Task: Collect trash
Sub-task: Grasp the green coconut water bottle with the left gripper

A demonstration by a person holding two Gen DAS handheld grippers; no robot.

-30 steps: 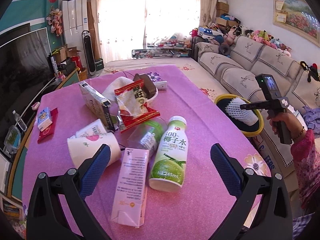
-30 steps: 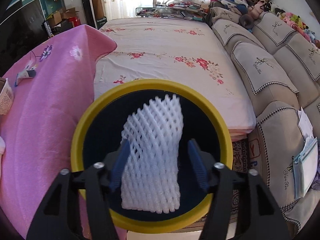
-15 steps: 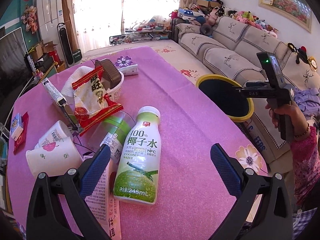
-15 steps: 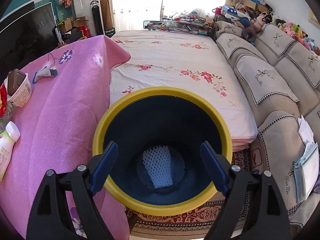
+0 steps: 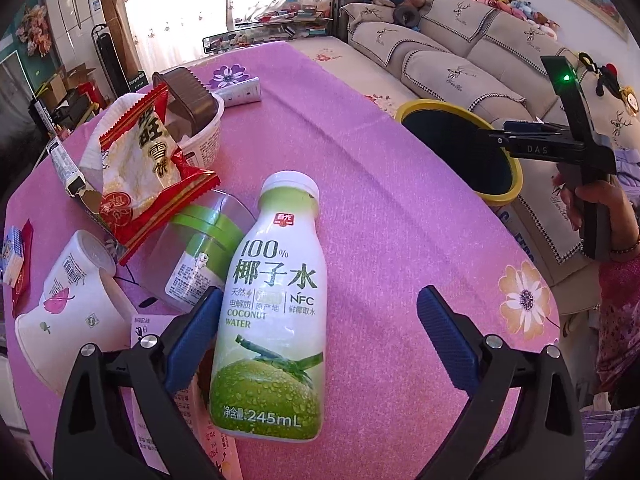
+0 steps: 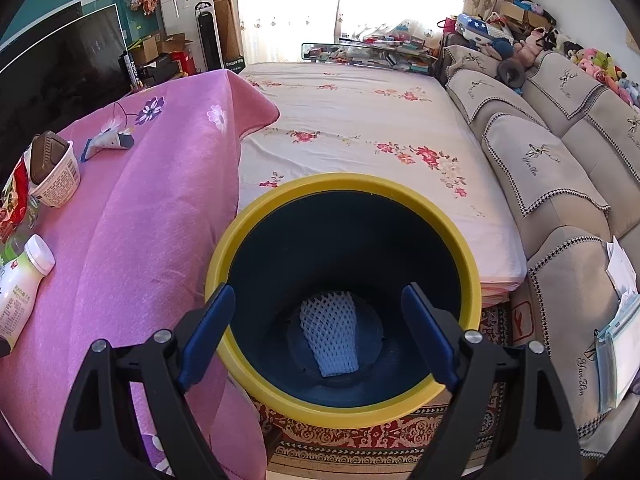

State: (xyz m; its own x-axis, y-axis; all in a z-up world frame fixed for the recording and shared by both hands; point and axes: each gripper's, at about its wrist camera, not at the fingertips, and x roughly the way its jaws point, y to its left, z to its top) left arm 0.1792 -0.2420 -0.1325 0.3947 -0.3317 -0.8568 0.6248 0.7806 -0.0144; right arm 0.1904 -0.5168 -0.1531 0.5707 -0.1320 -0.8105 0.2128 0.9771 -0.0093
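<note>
My left gripper (image 5: 320,332) is open around a coconut water bottle (image 5: 272,320) that lies on the pink tablecloth (image 5: 400,216), the left finger beside the bottle's side. My right gripper (image 6: 318,334) is open and empty above the yellow-rimmed dark bin (image 6: 344,188); it also shows in the left wrist view (image 5: 504,136) over the bin (image 5: 416,106). A white foam net (image 6: 330,336) lies on the bin's bottom. A red snack wrapper (image 5: 136,168), a clear jar (image 5: 200,248), a paper cup (image 5: 72,308) and a pink carton (image 5: 160,364) lie left of the bottle.
A white bowl with a brown tray (image 5: 192,100) and a small tube (image 5: 240,92) sit farther back on the table. A flowered bed (image 6: 360,128) lies behind the bin and a beige sofa (image 6: 560,152) to its right. The bin stands on a patterned rug (image 6: 360,444).
The foam net was let go from my right gripper and dropped to the bin's bottom; the right gripper opened and pulled back. My left gripper moved in around the coconut water bottle.
</note>
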